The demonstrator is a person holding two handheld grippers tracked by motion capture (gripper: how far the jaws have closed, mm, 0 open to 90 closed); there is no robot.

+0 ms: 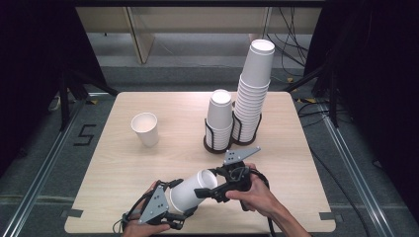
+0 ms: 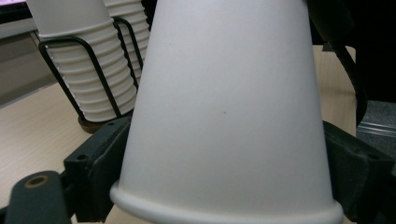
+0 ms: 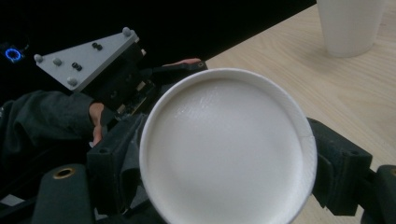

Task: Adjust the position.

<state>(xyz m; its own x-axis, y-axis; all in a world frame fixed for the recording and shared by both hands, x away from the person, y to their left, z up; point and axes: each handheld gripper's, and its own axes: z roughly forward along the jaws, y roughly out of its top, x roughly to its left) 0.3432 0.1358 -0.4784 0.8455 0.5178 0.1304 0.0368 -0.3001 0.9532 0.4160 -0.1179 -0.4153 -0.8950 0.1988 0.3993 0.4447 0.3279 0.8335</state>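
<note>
Light wooden table [image 1: 148,163] on grey floor [image 1: 44,158], dark surroundings

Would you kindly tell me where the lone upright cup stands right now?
In the high view, the lone cup stands on the table's left half, apart from the two racked stacks to its right.

Both forearms in from the bottom edge, hands close together low over the counter. Left gripper [image 1: 174,210] angled up and right, jaws clamped on a paper cup [image 1: 193,190]. Right gripper [image 1: 211,190] pointing left, jaws pinching that cup's rim end.
</note>
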